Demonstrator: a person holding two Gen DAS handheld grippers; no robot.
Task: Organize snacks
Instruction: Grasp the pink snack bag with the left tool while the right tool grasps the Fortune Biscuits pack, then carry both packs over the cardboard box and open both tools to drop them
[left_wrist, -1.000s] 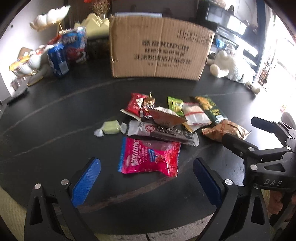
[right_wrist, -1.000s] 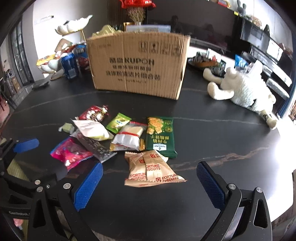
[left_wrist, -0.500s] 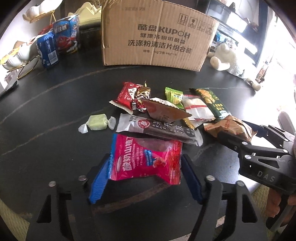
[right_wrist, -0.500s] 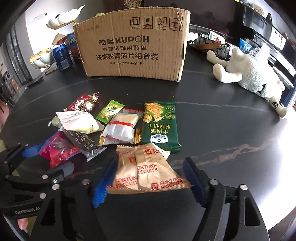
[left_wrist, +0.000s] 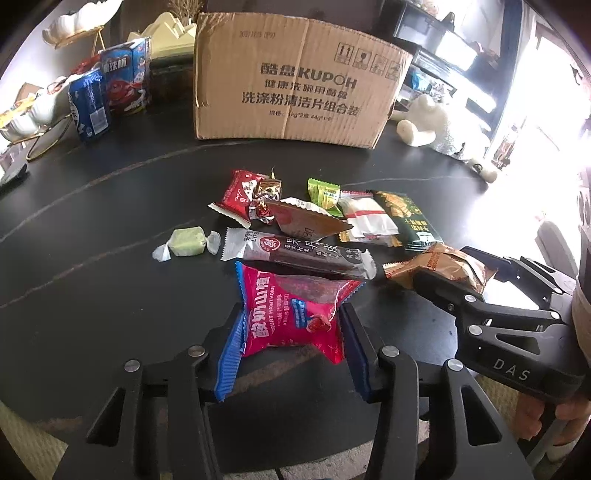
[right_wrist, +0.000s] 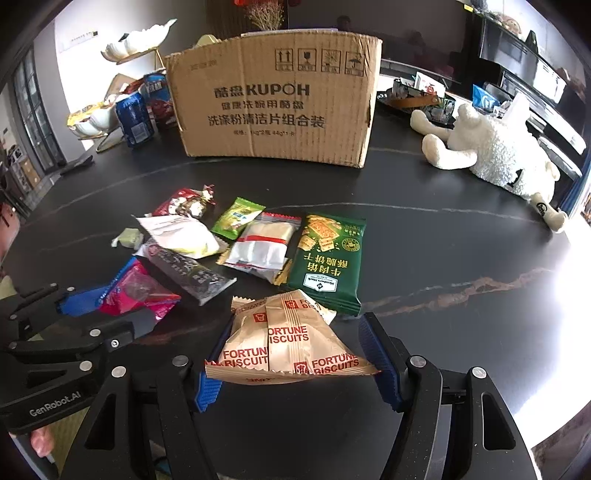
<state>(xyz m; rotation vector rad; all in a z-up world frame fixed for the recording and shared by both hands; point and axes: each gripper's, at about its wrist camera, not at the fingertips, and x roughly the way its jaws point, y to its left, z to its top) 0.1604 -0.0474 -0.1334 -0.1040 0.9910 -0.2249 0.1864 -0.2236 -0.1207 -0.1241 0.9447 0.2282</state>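
Note:
Several snack packets lie in a cluster on the black table (left_wrist: 92, 229). My left gripper (left_wrist: 291, 332) is shut on a pink hawthorn packet (left_wrist: 295, 314), which bulges between the blue pads. My right gripper (right_wrist: 295, 354) is shut on a tan Fortune Biscuits packet (right_wrist: 288, 343), also seen in the left wrist view (left_wrist: 439, 266). Behind them lie a dark long bar (left_wrist: 299, 254), a green wrapped candy (left_wrist: 188, 242), a red packet (left_wrist: 240, 192), a small green packet (right_wrist: 238, 216), a white packet (right_wrist: 264, 245) and a dark green cracker packet (right_wrist: 328, 258). A KUPOH cardboard box (right_wrist: 273, 99) stands behind the cluster.
A white plush sheep (right_wrist: 495, 151) lies at the right back. Blue snack boxes (left_wrist: 107, 88) and white shell dishes on gold stands (left_wrist: 33, 114) stand at the left back. The table's front edge runs just under both grippers.
Both grippers moved forward and closed: the left onto the pink packet, the right onto the Fortune Biscuits packet. Both packets now bulge between the pads.

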